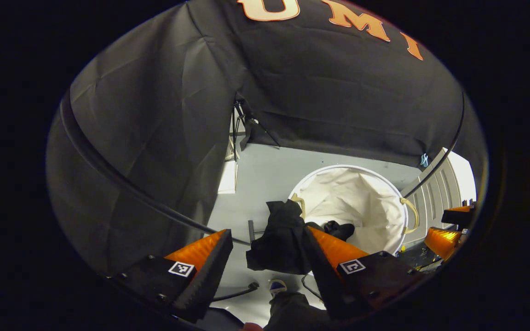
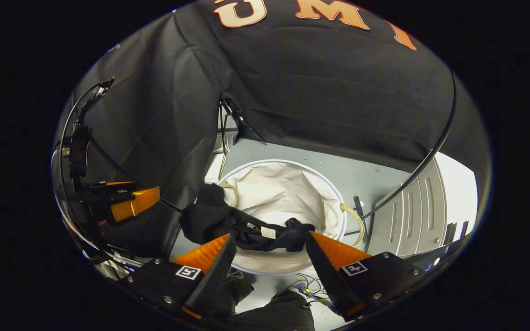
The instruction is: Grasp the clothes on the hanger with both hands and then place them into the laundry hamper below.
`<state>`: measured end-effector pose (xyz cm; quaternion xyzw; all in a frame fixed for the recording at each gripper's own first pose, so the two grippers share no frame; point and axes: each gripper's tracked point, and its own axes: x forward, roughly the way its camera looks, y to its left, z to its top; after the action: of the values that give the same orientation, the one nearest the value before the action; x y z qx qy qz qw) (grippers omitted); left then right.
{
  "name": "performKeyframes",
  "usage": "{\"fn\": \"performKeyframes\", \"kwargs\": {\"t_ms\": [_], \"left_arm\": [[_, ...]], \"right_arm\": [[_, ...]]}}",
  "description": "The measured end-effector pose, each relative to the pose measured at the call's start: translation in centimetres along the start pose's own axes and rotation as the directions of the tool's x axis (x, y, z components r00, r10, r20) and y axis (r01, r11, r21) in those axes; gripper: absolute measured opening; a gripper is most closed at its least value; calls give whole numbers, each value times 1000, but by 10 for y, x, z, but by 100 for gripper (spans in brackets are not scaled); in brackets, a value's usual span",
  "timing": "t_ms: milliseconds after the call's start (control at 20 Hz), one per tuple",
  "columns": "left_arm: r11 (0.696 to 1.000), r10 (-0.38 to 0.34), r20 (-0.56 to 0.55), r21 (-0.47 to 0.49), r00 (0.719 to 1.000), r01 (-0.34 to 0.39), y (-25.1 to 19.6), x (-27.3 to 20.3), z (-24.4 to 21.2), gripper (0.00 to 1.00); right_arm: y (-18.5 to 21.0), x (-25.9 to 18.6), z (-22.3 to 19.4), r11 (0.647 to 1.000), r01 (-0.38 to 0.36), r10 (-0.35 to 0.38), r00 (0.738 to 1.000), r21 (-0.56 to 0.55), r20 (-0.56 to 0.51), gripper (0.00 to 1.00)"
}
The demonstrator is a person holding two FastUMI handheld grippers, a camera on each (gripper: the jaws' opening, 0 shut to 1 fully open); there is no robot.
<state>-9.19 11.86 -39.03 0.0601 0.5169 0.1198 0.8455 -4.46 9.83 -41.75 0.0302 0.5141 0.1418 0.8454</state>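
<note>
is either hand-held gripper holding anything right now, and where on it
Nothing is held. Both hand-held grippers, left and right, are open; the black garment lies draped over the hamper's rim.

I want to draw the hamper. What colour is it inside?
White, or nearly so. The hamper lining shows best in the right gripper view, with black clothes draped over its rim.

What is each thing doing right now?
Black garment: dropped, draped over the hamper's near rim, partly inside, partly hanging outside.
Laundry hamper: upright on the floor, open, otherwise empty inside.
Left gripper: jaws open, holding nothing.
Right gripper: jaws open, holding nothing.
</note>
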Motion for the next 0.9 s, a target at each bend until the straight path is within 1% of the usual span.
{"fn": "performKeyframes", "kwargs": {"t_ms": [50, 100, 150, 300, 350, 450, 500, 550, 600, 750, 800, 900], "left_arm": [[1000, -1, 6, -1, 1000, 1, -1, -3, 4, 99], [1000, -7, 18, -3, 1000, 7, -2, -5, 8, 96], [1000, -12, 29, -6, 999, 12, -3, -9, 14, 99], [1000, -5, 73, -14, 997, 6, 0, -21, 25, 99], [1000, -9, 98, -20, 995, 11, -1, -28, 34, 96], [999, -21, 151, -34, 988, 26, -1, -43, 52, 100], [999, -27, 175, -39, 984, 35, -1, -51, 60, 99], [998, -29, 200, -47, 979, 39, 0, -58, 70, 100], [998, -27, 223, -54, 975, 40, 2, -61, 74, 99], [995, -22, 303, -86, 953, 50, 8, -82, 102, 99], [994, -26, 338, -95, 941, 61, 9, -88, 113, 99], [992, -26, 417, -102, 909, 75, 12, -107, 134, 99]], "right_arm": [[0, -2, 0, 1000, -1, 1, 1000, 0, 1, 95], [0, -3, 2, 1000, -1, 1, 1000, 2, 8, 95], [1, -3, 5, 1000, 0, 0, 1000, 5, 15, 95], [0, -4, 5, 1000, 5, -5, 1000, 17, 23, 95], [-2, -7, 11, 1000, 10, -11, 999, 20, 44, 95], [-5, -21, 30, 999, 17, -21, 995, 33, 99, 95], [-7, -32, 36, 999, 14, -18, 993, 41, 120, 95], [-6, -38, 42, 999, 12, -18, 991, 46, 135, 95], [-8, -46, 47, 999, 17, -24, 988, 49, 153, 95], [-14, -67, 72, 999, 41, -48, 971, 32, 233, 95], [-13, -77, 83, 998, 49, -55, 961, 29, 269, 95], [-13, -103, 107, 998, 59, -64, 934, 24, 352, 94]]}}
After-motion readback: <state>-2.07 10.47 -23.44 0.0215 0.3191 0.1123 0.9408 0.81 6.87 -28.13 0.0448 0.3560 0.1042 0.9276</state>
